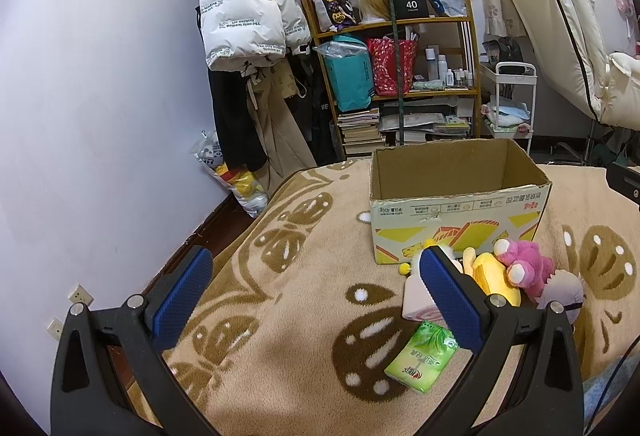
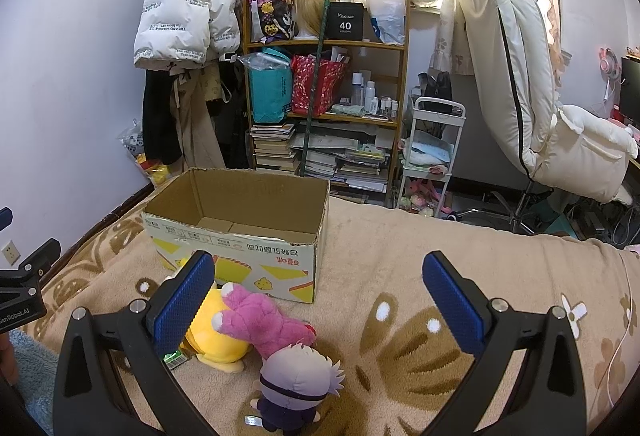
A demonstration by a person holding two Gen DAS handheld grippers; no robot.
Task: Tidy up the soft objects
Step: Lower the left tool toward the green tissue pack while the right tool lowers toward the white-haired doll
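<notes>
An open cardboard box (image 1: 460, 212) stands empty on the patterned blanket; it also shows in the right wrist view (image 2: 240, 248). In front of it lie a pink plush (image 1: 524, 268), a yellow plush (image 1: 492, 272), a grey-haired doll (image 1: 560, 290), a pink roll (image 1: 416, 296) and a green tissue pack (image 1: 424, 356). The right wrist view shows the pink plush (image 2: 260, 320), yellow plush (image 2: 216, 344) and doll (image 2: 296, 388). My left gripper (image 1: 316, 300) is open above the blanket, left of the toys. My right gripper (image 2: 320, 300) is open, with the toys near its left finger.
A wooden shelf (image 2: 328, 84) with bags and books stands beyond the bed. Coats (image 1: 248, 16) hang on the wall at left. A white cart (image 2: 432, 148) and a reclining chair (image 2: 532, 76) stand at right. The blanket's edge (image 1: 240, 228) drops to the floor at left.
</notes>
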